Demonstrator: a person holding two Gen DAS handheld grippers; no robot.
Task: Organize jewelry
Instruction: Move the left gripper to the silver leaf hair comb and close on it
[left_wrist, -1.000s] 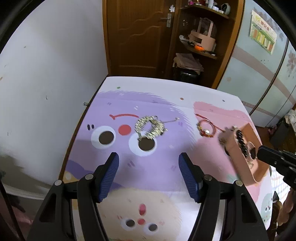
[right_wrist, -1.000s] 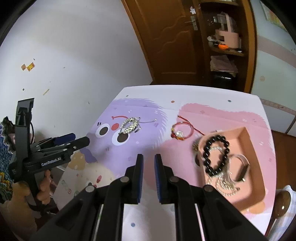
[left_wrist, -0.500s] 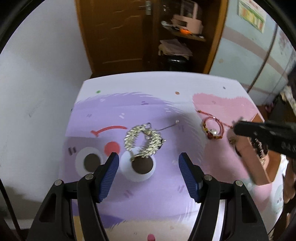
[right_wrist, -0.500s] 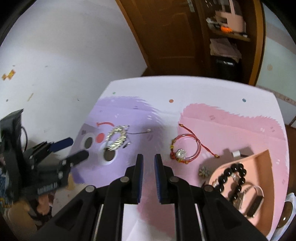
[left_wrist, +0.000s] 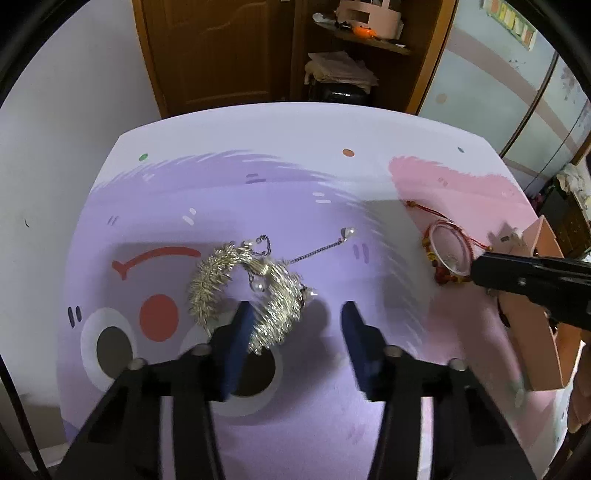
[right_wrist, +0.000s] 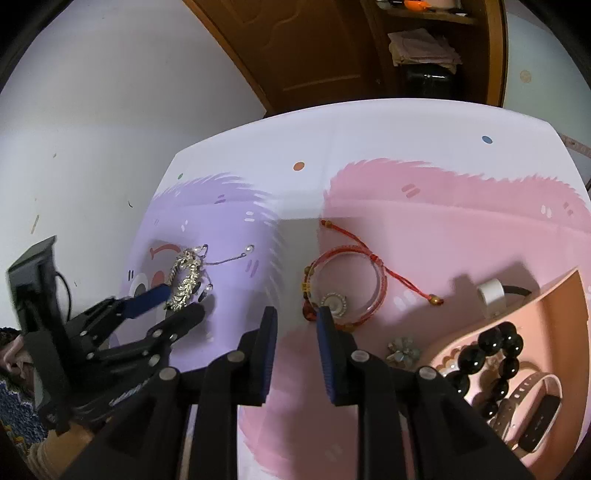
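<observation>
Jewelry lies spread on a desk (left_wrist: 258, 133) covered by a cartoon mat, purple on one side and pink on the other. Gold bracelet (left_wrist: 243, 291), spiky and coiled, with pearls and a thin chain trailing off, rests on the purple area over the printed eye. Left tongs (left_wrist: 297, 317) point steeply down at it; their jaws have just been closing and now stand moderately apart. One blue pad (left_wrist: 240, 328) overlaps the near edge of the bracelet in the left wrist view, the other stands clear on bare mat; whether the pad touches the bracelet cannot be told, and nothing is gripped. The right wrist view shows the same tongs (right_wrist: 177, 299) with the bracelet (right_wrist: 184, 280) at their tips.

Red bracelet (right_wrist: 343, 288), a double loop of cord with beads, a round charm and a loose knotted tail, lies on the pink area. Right tongs (right_wrist: 295, 321) point down just short of it; their jaws have just been opening and stand narrowly apart, with nothing between them. One pad (right_wrist: 327, 332) overlaps the near edge of the loop in the view.

Flower brooch (right_wrist: 402, 350) sits on the mat beside a pink tray (right_wrist: 561, 295). In the tray lie a black bead bracelet (right_wrist: 491, 362) and a watch (right_wrist: 532, 417). A white ring-shaped object (right_wrist: 491, 295) rests at the tray's far edge.
</observation>
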